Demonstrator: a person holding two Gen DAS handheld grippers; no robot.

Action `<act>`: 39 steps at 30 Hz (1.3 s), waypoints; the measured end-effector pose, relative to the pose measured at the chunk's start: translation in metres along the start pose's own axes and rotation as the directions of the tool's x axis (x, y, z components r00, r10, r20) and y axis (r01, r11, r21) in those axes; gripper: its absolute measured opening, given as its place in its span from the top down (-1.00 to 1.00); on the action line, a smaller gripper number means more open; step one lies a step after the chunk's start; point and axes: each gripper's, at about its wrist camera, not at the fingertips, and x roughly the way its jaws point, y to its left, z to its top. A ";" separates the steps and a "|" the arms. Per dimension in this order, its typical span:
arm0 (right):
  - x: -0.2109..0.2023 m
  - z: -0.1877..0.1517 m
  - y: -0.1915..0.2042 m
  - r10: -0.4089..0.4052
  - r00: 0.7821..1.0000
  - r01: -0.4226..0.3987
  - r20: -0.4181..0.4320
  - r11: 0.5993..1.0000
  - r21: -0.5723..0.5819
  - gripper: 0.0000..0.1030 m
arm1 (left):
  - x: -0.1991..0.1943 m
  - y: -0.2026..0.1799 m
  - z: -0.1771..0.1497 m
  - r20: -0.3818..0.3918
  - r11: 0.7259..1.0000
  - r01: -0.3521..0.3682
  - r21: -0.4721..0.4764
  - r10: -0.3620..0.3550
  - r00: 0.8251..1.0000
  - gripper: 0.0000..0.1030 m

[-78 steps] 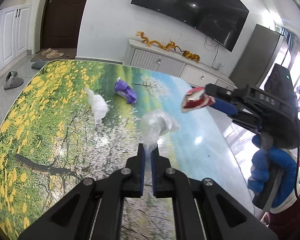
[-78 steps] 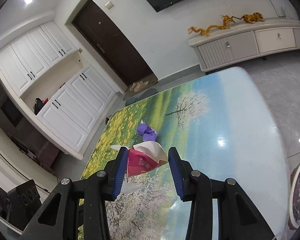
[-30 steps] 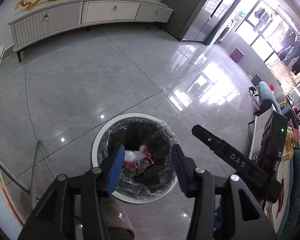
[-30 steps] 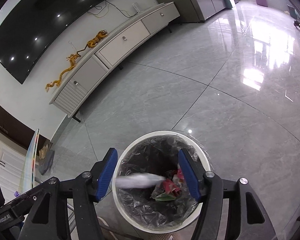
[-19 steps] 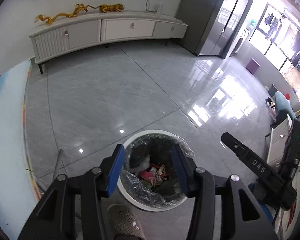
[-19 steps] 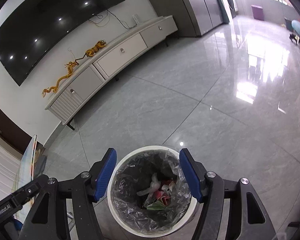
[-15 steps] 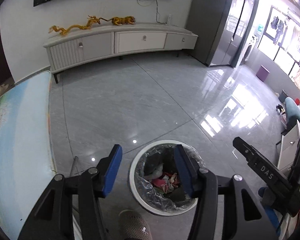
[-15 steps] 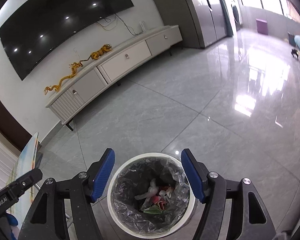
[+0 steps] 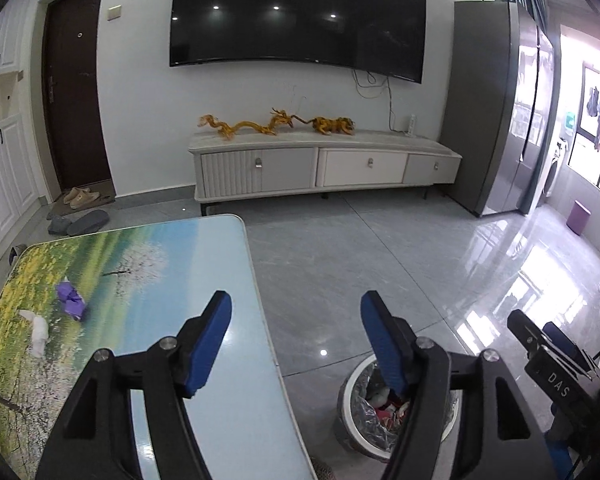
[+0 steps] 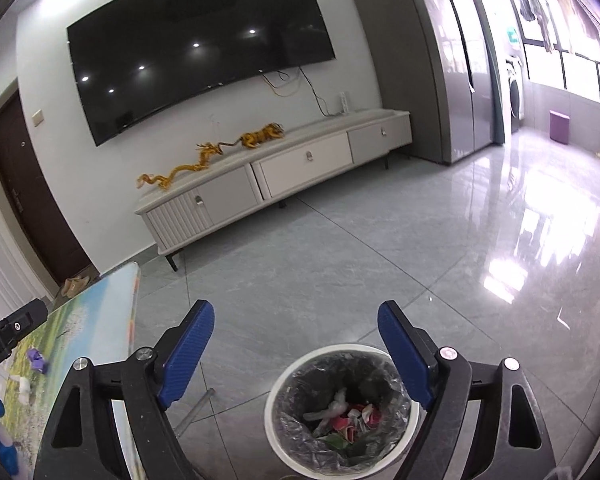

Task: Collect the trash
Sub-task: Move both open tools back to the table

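Note:
My left gripper (image 9: 296, 312) is open and empty, raised beside the table's right edge. My right gripper (image 10: 296, 320) is open and empty above the white trash bin (image 10: 284, 452), which has a clear liner and holds red, white and green scraps. The bin also shows in the left wrist view (image 9: 350, 388), low behind the right finger. A purple wrapper (image 9: 71, 300) and a white crumpled tissue (image 9: 38, 330) lie on the flower-print table (image 9: 228, 400). Both also show small in the right wrist view: the wrapper (image 10: 36, 358) and the tissue (image 10: 22, 385).
A white TV cabinet (image 9: 324, 168) with gold dragon figures stands against the far wall under a black TV. A tall grey cabinet (image 9: 496, 112) is at the right. Shoes (image 9: 78, 198) lie by the dark door. The floor is glossy grey tile.
Both grippers dropped their trash into the bin and opened. Since then both have tilted up from the bin; the left one has swung back toward the table, so the table's trash shows again.

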 end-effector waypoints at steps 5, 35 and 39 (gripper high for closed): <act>-0.017 0.006 0.027 0.008 0.999 -0.006 0.041 0.999 -0.047 -0.75 | -0.029 0.032 0.000 0.058 0.999 -0.046 -0.029 0.047 0.997 -0.27; -0.108 0.043 0.160 0.127 0.973 -0.080 0.192 0.968 -0.236 -1.00 | -0.167 0.260 -0.007 0.179 0.868 -0.298 -0.398 0.392 0.903 -0.56; -0.113 0.049 0.167 0.147 0.970 -0.102 0.194 0.969 -0.226 -1.00 | -0.184 0.279 -0.011 0.189 0.838 -0.345 -0.423 0.454 0.871 -0.56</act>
